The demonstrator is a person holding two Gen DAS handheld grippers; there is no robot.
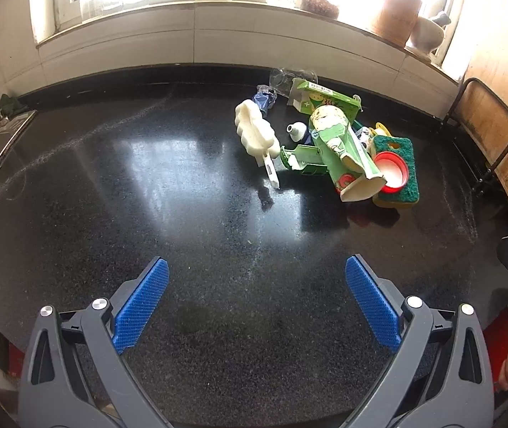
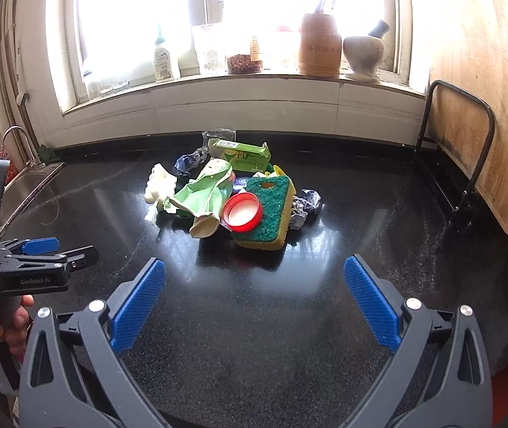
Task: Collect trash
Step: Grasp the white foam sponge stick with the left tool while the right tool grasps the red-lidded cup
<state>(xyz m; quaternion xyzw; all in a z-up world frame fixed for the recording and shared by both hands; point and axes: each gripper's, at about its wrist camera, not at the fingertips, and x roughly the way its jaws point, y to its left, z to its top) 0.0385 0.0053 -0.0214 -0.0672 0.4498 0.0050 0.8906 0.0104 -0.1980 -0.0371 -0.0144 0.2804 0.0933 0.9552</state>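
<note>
The left gripper (image 1: pixel 257 301) hung over the black counter (image 1: pixel 147 196) with its blue fingers (image 1: pixel 141 303) spread wide and nothing between them. The right gripper (image 2: pixel 254 301) was the same, wide apart and empty, just above the counter. A hand (image 2: pixel 0 324) held the left tool's handle at the edge of the right wrist view.

The trash sat in one small pile toward the back of the counter, well apart from both grippers. A green and yellow sponge (image 2: pixel 268 210) lay on the right side of the pile. A red lid (image 2: pixel 243 211) rested on top of the sponge, open side up. A green wrapper (image 2: pixel 206 196) with a cartoon face leaned against the lid. Behind it lay a green box (image 2: pixel 243 155). A white foam piece (image 1: pixel 255 132) sat on the left of the pile. A crumpled silver wrapper (image 2: pixel 305 205) touched the sponge on its right. A blue crumpled scrap (image 2: pixel 186 164) lay at the back left, and something clear behind it may have been plastic.

A sink (image 2: pixel 29 185) with a tap stood at the far left. Jars and a mortar (image 2: pixel 362 51) stood on the window sill (image 2: pixel 218 82).
</note>
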